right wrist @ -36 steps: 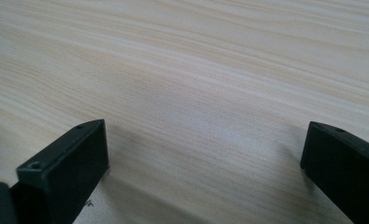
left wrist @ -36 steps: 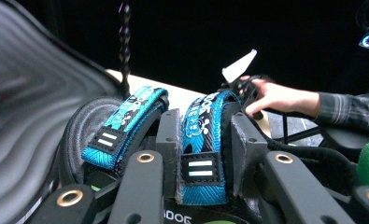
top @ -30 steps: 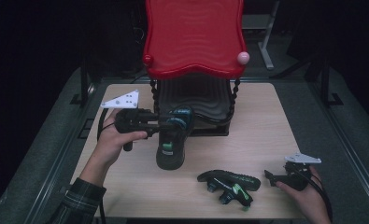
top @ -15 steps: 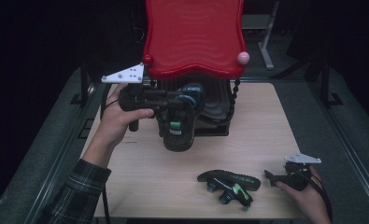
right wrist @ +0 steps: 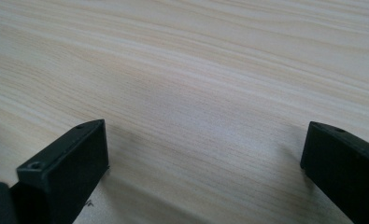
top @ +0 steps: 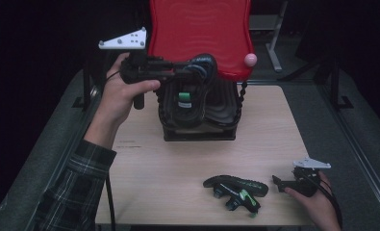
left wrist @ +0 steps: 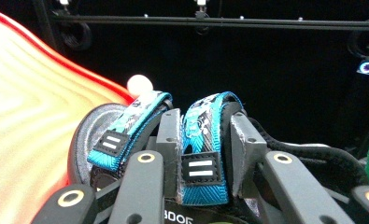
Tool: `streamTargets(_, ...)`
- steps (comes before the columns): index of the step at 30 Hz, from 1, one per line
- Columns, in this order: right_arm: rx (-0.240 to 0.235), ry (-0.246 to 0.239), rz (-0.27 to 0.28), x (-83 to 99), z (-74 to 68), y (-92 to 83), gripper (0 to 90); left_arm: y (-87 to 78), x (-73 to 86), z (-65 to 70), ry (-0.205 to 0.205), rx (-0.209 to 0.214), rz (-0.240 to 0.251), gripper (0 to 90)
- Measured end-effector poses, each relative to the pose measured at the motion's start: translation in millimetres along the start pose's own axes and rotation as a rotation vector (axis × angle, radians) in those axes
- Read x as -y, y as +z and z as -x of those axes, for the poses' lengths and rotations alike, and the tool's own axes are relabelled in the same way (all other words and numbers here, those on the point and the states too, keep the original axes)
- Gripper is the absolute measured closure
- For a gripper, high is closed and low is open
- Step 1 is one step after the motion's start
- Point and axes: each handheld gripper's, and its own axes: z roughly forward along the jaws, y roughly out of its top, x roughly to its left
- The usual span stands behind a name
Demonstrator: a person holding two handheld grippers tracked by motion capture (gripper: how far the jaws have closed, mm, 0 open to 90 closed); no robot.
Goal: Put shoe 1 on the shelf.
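The left hand (top: 122, 94) is raised at the tabletop's far left, forearm in a plaid sleeve (top: 77, 187), holding the left tool (top: 187, 72) level and pointing right. Its jaws clamp the blue heel strap (left wrist: 202, 154) of a black shoe (top: 185, 98), which hangs in the air in front of the black rack (top: 226, 120) under the red cover (top: 199, 33). The right hand (top: 312, 199) rests at the near right corner; the right tool (top: 277, 181) lies low with its jaws spread wide over bare wood. A second shoe (top: 235, 190) lies sole-up just left of it.

The pale wooden tabletop (top: 178, 168) stands in a dark room.

A second ago the held shoe sat lower, near the tabletop; it has since been lifted to the level of the cover's edge. The right hand has not shifted.
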Motion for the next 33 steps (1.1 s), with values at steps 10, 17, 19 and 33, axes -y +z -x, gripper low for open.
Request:
streamTargets(10,-0.002,-0.002,0.000,0.1,0.2,0.0,0.3,4.8,-40.0,-41.2,0.028,-0.083,-0.005,68.6)
streamTargets(17,-0.006,-0.009,0.001,0.3,0.3,-0.2,0.3,12.5,-60.8,-74.4,0.061,-0.168,-0.030,68.6)
streamTargets(19,-0.007,-0.009,0.000,0.3,0.2,-0.2,0.3,15.8,-64.9,-83.9,0.069,-0.192,-0.044,68.6)
streamTargets(33,-0.014,-0.016,0.001,0.8,0.2,-0.7,0.3,33.2,-58.3,-132.4,0.064,-0.288,-0.075,68.6)
